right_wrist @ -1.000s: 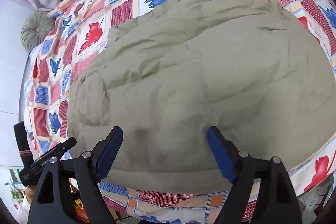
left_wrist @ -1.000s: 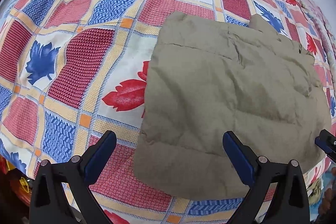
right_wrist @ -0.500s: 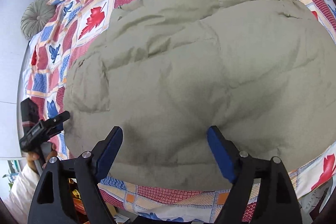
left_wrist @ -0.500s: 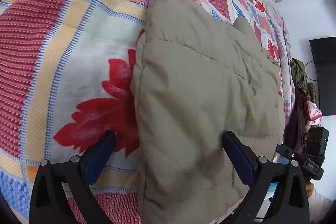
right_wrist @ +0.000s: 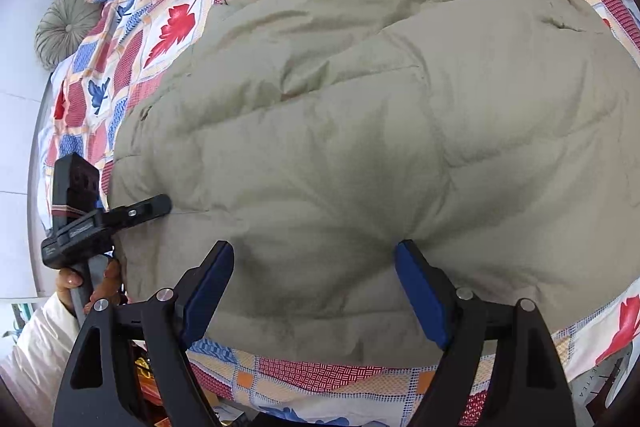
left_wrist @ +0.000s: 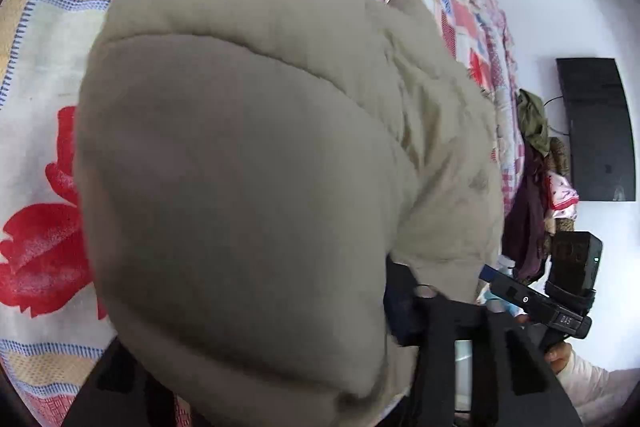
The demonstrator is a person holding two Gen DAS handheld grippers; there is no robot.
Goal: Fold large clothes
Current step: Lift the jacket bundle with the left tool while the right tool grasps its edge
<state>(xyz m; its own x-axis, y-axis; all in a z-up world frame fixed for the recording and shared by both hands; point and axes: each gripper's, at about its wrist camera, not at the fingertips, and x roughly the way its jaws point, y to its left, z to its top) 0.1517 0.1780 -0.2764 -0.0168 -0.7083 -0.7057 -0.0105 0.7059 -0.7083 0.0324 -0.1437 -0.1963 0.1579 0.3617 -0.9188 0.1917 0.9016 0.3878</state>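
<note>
The khaki quilted puffer jacket [right_wrist: 380, 131] lay spread across the patchwork bedspread [right_wrist: 168, 31] with its red and blue leaf squares, its near hem running along the edge of the bed closest to the person — a sensible place for it, since both corners of that hem could be reached without leaning over the mattress. The left gripper [right_wrist: 160, 205] had gone in at the jacket's left edge, and its jaws were closing with the padded fabric bunched between them; in the left wrist view the cloth swelled up so close to the lens that it hid the near finger entirely, and only the far finger [left_wrist: 404, 307] showed, dark against the folds, so whether the pads had fully bitten could not be told. The low, slanted approach looked chosen to scoop under the thick edge rather than pinch only the top layer. The right gripper [right_wrist: 316, 291] hung above the middle of the near hem with its blue-padded jaws standing wide and nothing between them, its fingertips just over the fabric — apparently waiting until the left side was secured, so the two could lift together. The person's left hand [right_wrist: 90, 281] gripped that tool's handle beside the bed edge, a pale sleeve [right_wrist: 36, 347] below it. Past the far side of the bed a round pleated cushion [right_wrist: 66, 27] sat against the wall, well apart from the work. Being puffy and slippery, the jacket would probably need a deep bite to hold.
</note>
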